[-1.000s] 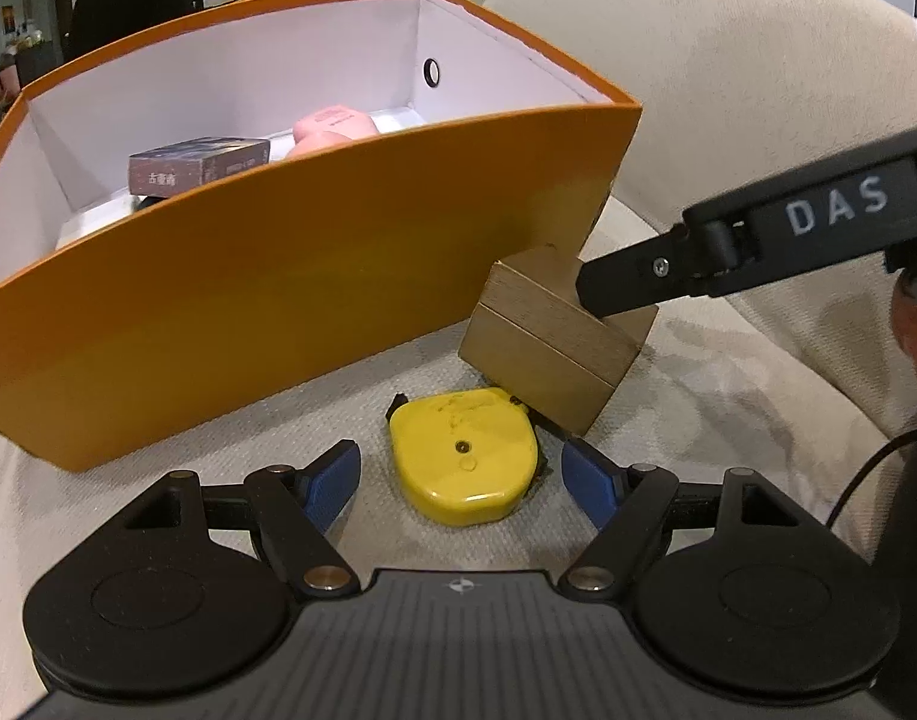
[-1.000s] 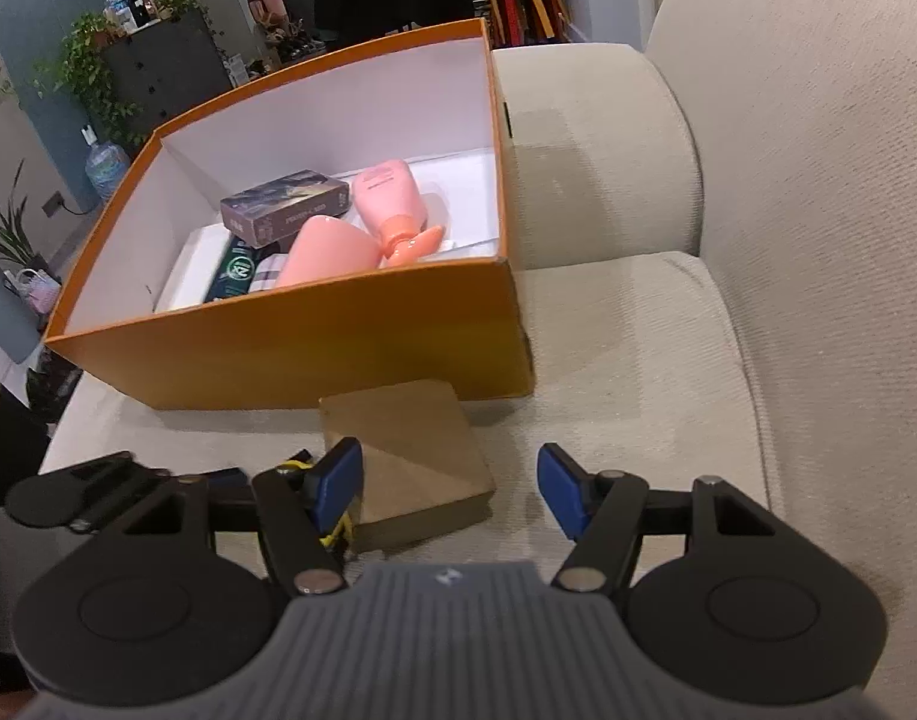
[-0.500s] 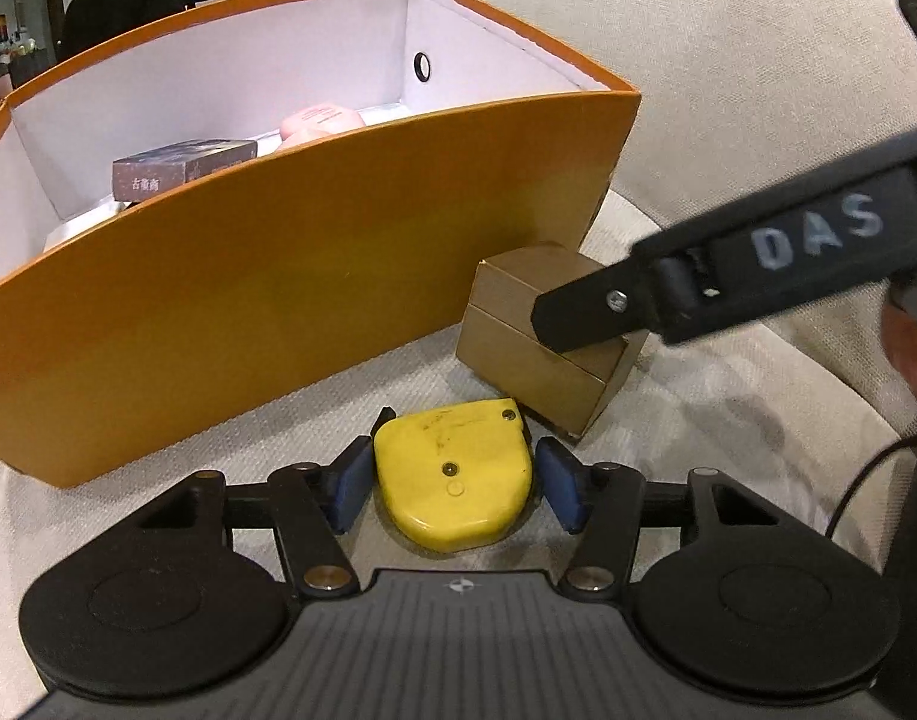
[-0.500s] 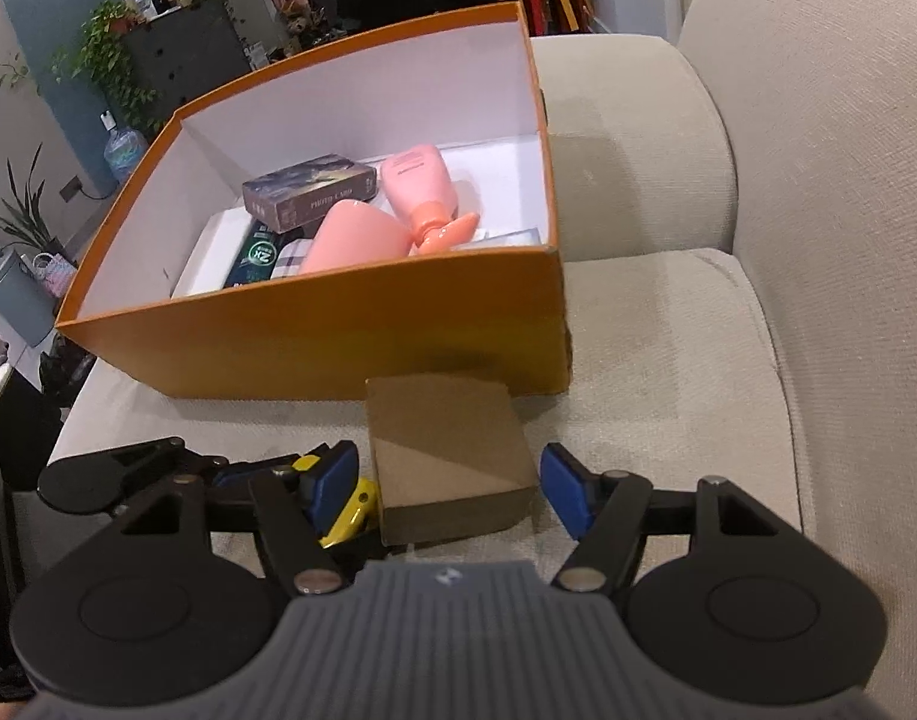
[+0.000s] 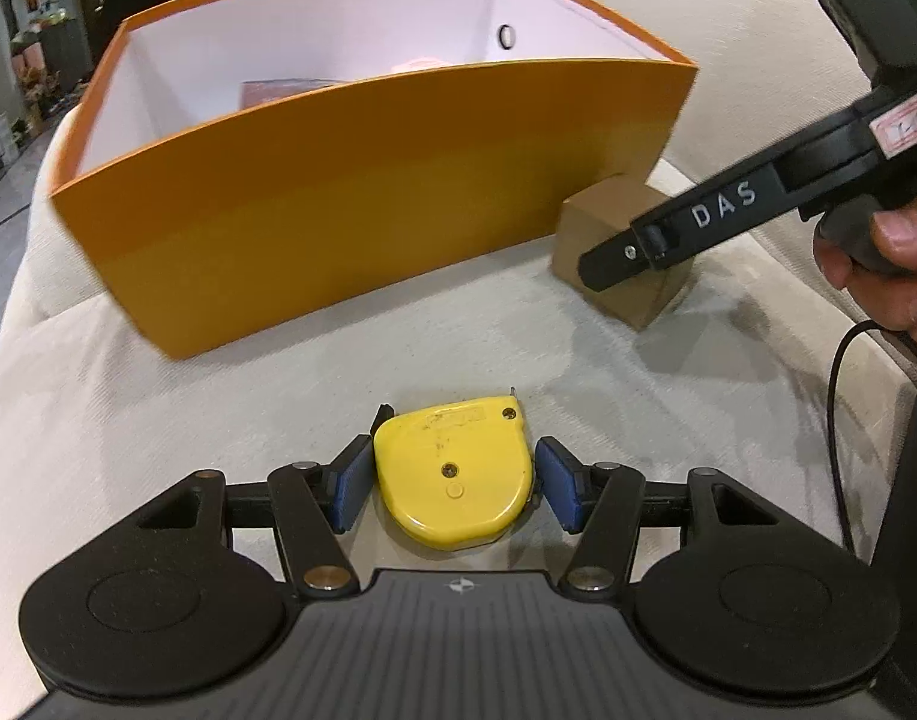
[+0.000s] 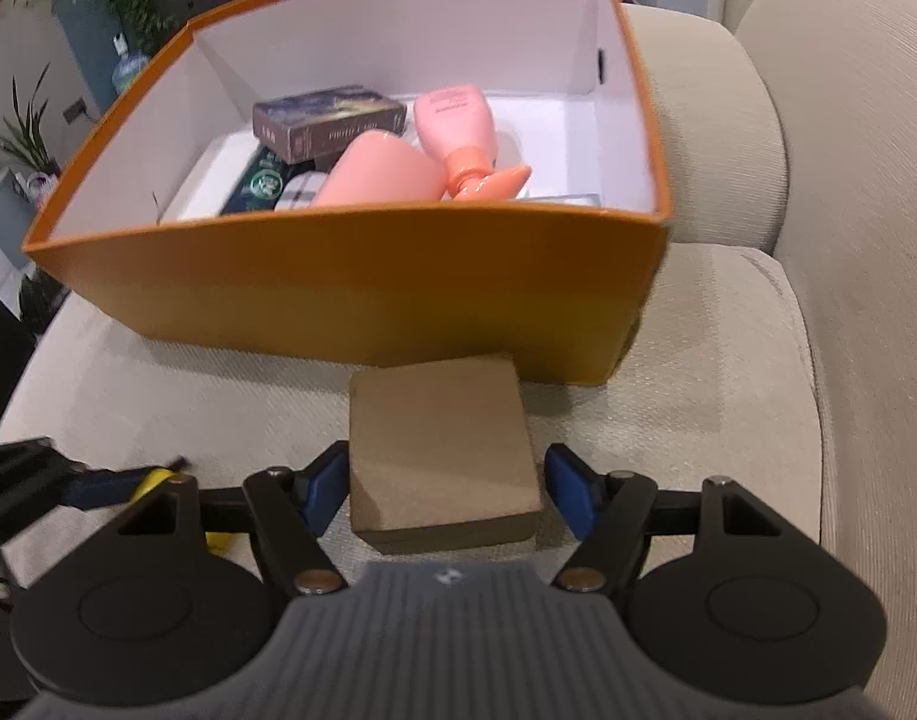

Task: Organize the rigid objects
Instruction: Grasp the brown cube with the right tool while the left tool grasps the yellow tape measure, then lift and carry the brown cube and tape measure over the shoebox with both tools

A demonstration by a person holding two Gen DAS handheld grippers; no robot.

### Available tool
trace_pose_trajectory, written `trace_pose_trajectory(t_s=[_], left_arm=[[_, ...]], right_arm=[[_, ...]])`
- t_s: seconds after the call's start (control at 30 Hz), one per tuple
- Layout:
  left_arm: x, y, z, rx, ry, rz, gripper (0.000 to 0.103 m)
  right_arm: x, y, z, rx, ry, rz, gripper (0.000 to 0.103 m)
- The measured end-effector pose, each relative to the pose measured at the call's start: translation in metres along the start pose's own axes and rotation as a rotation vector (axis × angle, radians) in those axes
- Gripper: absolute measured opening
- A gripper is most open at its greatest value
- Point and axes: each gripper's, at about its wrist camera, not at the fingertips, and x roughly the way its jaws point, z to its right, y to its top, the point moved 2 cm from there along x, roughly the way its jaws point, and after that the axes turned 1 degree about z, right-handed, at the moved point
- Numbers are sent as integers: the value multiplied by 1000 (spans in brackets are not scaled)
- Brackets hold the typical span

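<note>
The left gripper (image 5: 452,483), open a second ago, now clamps the yellow tape measure (image 5: 452,474) and has drawn it back across the beige sofa cushion (image 5: 218,396), farther from the orange box (image 5: 362,180). The right gripper (image 6: 446,489) has come down over the brown box (image 6: 440,450), just beside the orange box; its jaws have just been widening, left pad close, right pad (image 6: 569,495) clear.

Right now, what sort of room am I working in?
Most likely a home living room. The orange box sits on a beige fabric sofa cushion with a padded armrest behind it, and potted houseplants stand in the background.
</note>
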Motion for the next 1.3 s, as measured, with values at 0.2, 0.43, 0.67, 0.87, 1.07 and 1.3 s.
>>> trace_pose_trajectory(t_s=[0.2,0.43,0.67,0.87,1.07,1.3], left_arm=[[-2,5,3,-19,14,20,68],[4,5,13,-32,40,55,78],[9,8,8,-36,32,71,68],[10,9,4,-44,25,76,62],[7,2,4,-18,40,71,69],[-3,-17,5,-23,39,97,65]], right_arm=[[13,-1,-6,-46,-26,-25,60],[14,-1,-8,-63,-32,-16,60],[15,-2,-10,-77,-37,-15,59],[13,-2,-10,-72,-33,-12,59],[10,-3,-6,-52,-28,-9,59],[11,-4,-9,-65,-41,-12,59]])
